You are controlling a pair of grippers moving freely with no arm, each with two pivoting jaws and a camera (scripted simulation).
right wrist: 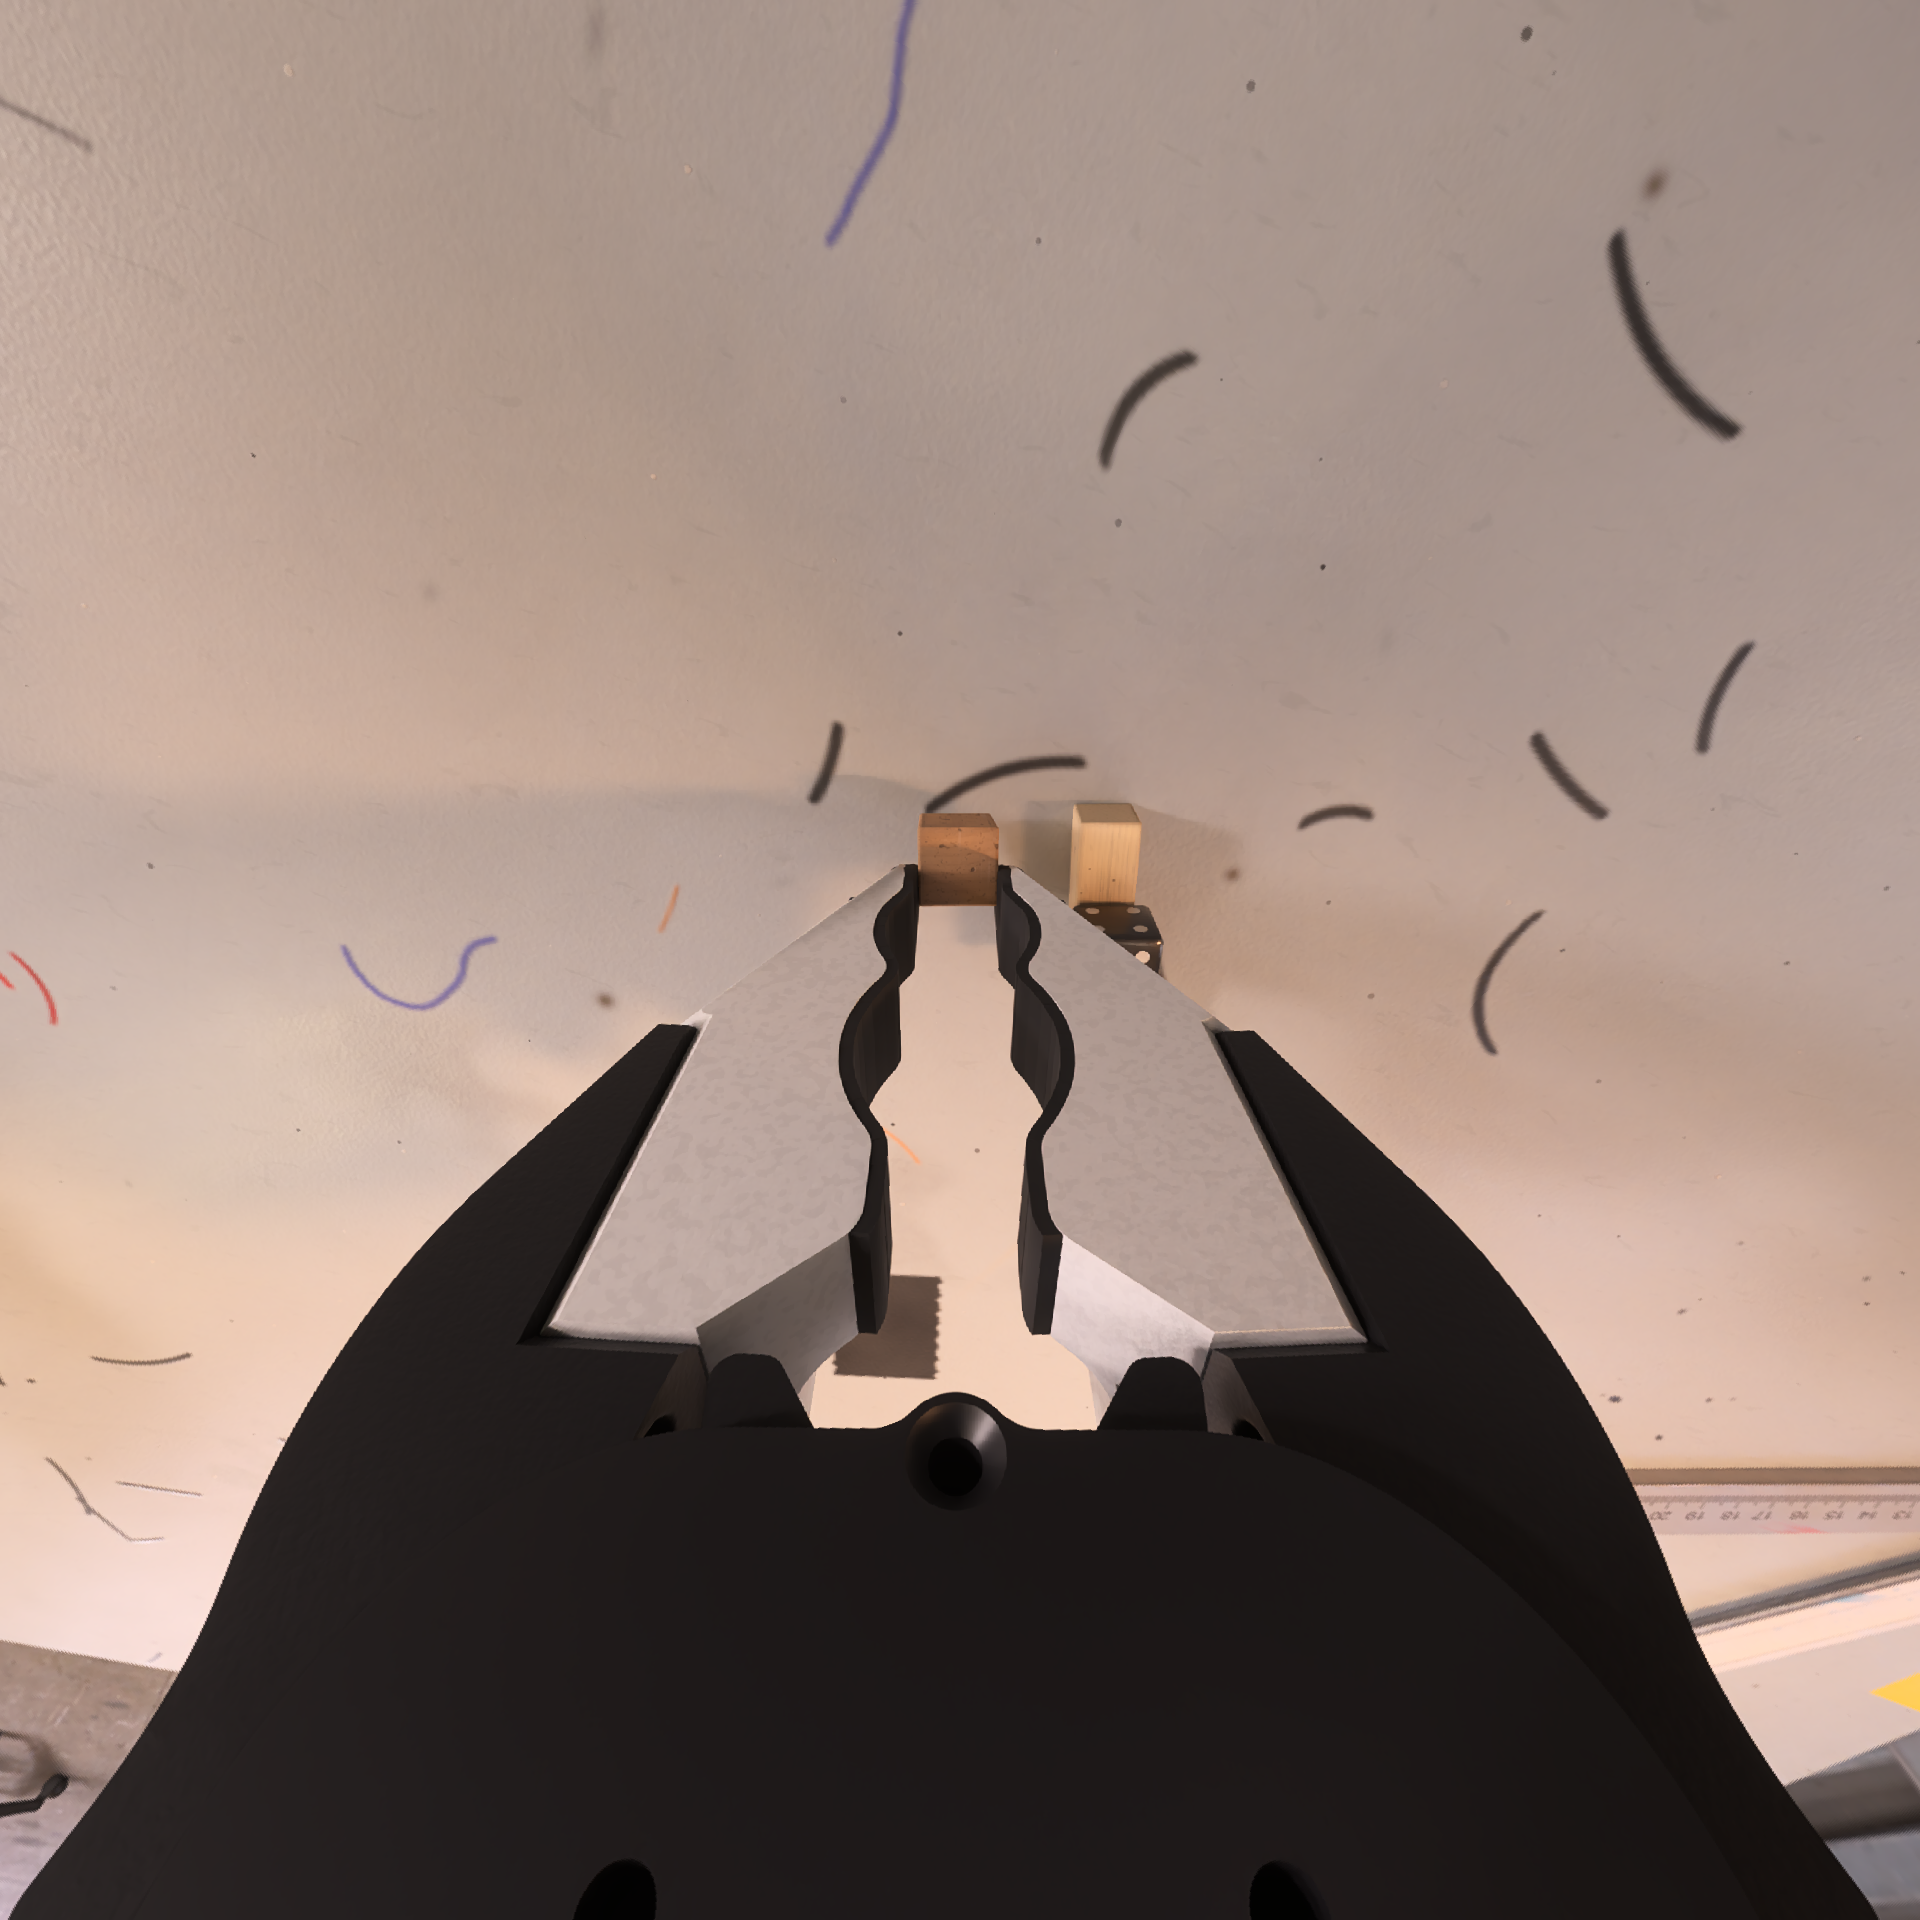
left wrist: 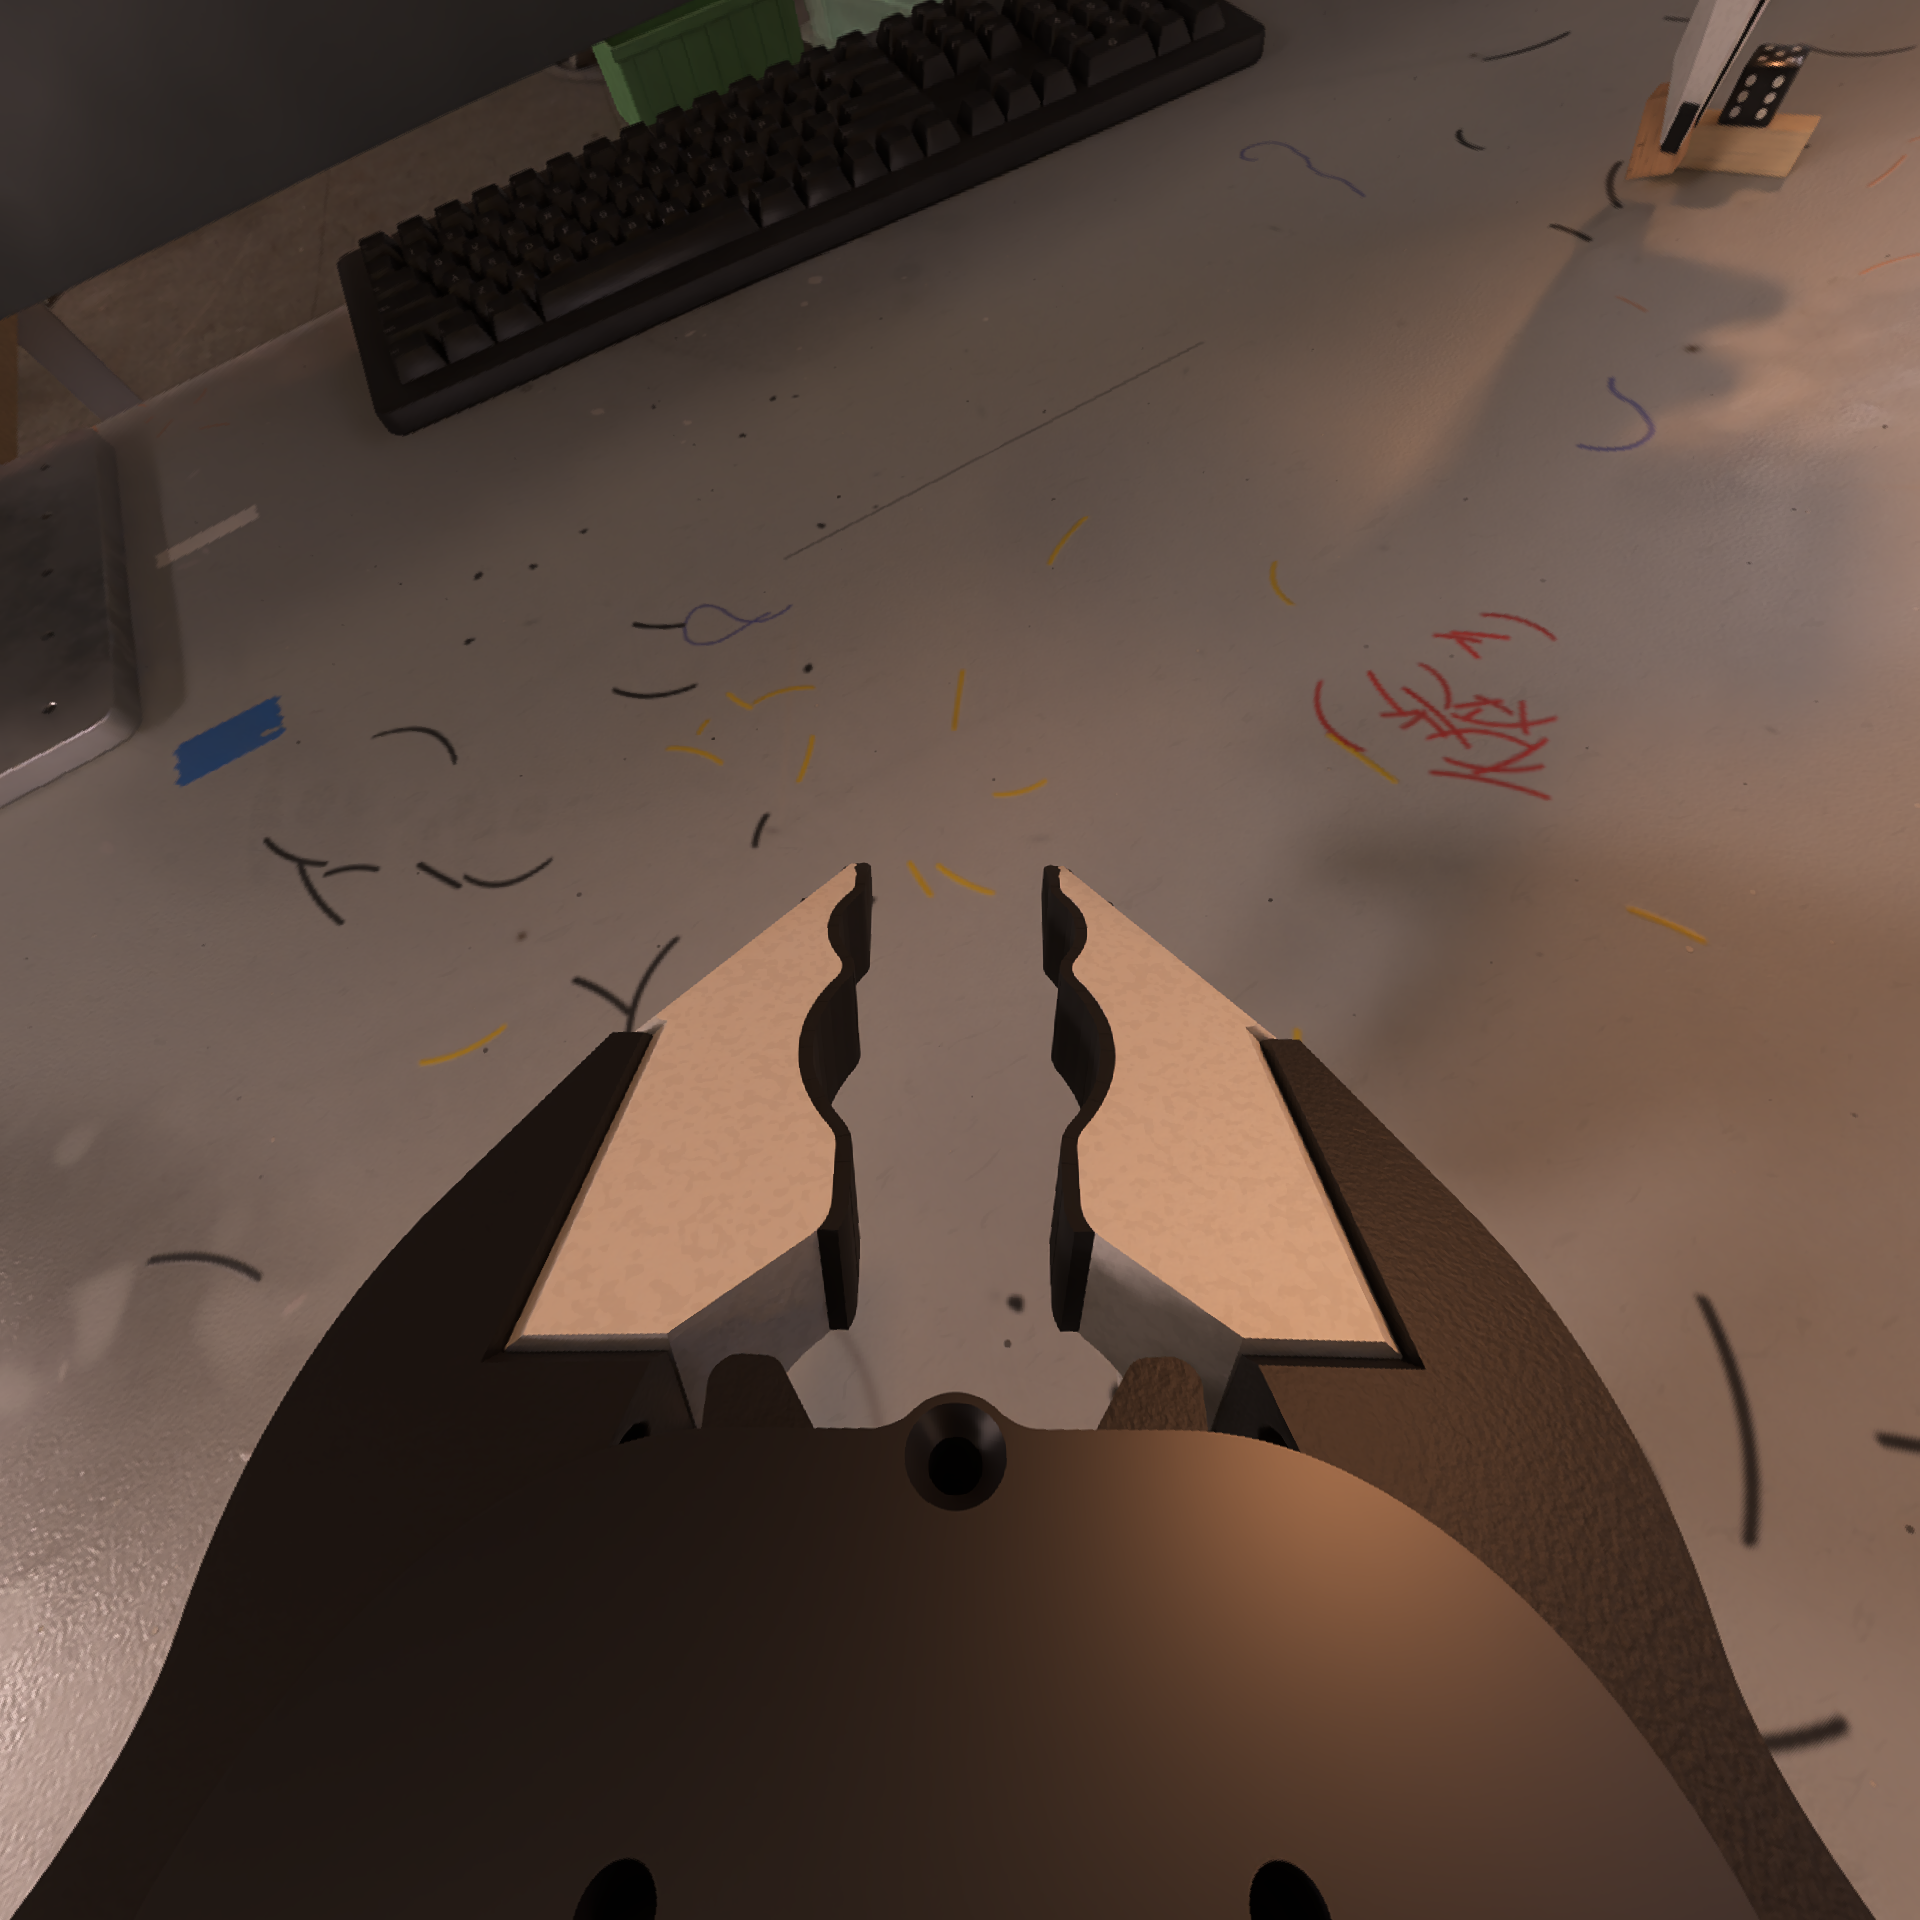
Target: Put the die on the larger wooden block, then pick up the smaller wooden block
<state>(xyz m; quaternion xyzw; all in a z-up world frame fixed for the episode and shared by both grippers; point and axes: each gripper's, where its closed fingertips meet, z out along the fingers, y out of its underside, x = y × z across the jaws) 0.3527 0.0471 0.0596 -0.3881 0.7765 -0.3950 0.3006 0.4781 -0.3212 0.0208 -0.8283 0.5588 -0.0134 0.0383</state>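
From the left wrist view, the left gripper (left wrist: 956,878) hung empty with jaws apart, far from the die (left wrist: 1758,88), which sat on the larger wooden block (left wrist: 1730,145) — step one looked done. In the right wrist view, the right gripper (right wrist: 958,883) sat narrowed around the smaller wooden block (right wrist: 958,860) — whether it was lifted, I could not tell.

Open tabletop around the blocks; clutter only along the far edge.

Taking the larger wooden block (right wrist: 1107,854) as landmark: the die (right wrist: 1132,932) rests against it, and the smaller wooden block (right wrist: 958,860) stands just beside it with a narrow gap between. Well away from it, a black keyboard (left wrist: 790,197), green bin (left wrist: 696,52) and metal plate (left wrist: 62,613) bound the table (left wrist: 1039,644).
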